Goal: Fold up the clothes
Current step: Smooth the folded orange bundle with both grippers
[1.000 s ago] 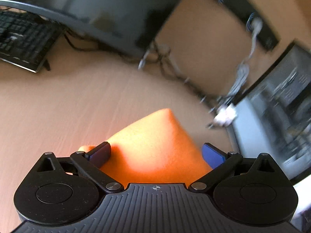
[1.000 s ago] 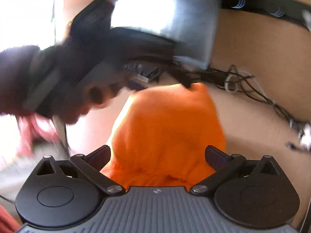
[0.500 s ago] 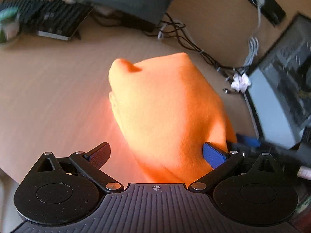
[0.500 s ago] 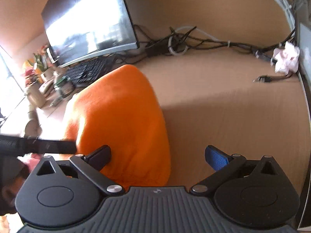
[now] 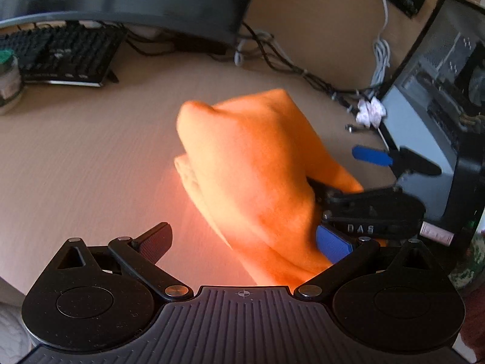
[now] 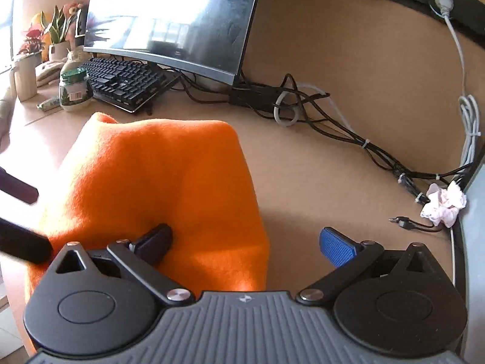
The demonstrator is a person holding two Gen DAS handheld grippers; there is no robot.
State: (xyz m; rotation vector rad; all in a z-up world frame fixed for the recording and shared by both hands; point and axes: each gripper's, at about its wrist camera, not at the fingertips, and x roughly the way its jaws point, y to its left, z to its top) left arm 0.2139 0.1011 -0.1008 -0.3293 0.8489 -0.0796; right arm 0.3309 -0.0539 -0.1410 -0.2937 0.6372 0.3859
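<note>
Orange cloth (image 5: pixel 254 166) lies bunched between both grippers' wide-spread fingers, touching the left gripper (image 5: pixel 244 242) and right gripper (image 6: pixel 245 242).

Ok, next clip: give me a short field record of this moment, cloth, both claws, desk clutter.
cloth: orange, bunched in a mound on the desk
left claw: open, cloth between its fingers
right claw: open, dark finger against the cloth, blue finger clear of it
behind cloth: keyboard, monitor, jar
right side: cables, crumpled tissue
fold: not flat yet
</note>
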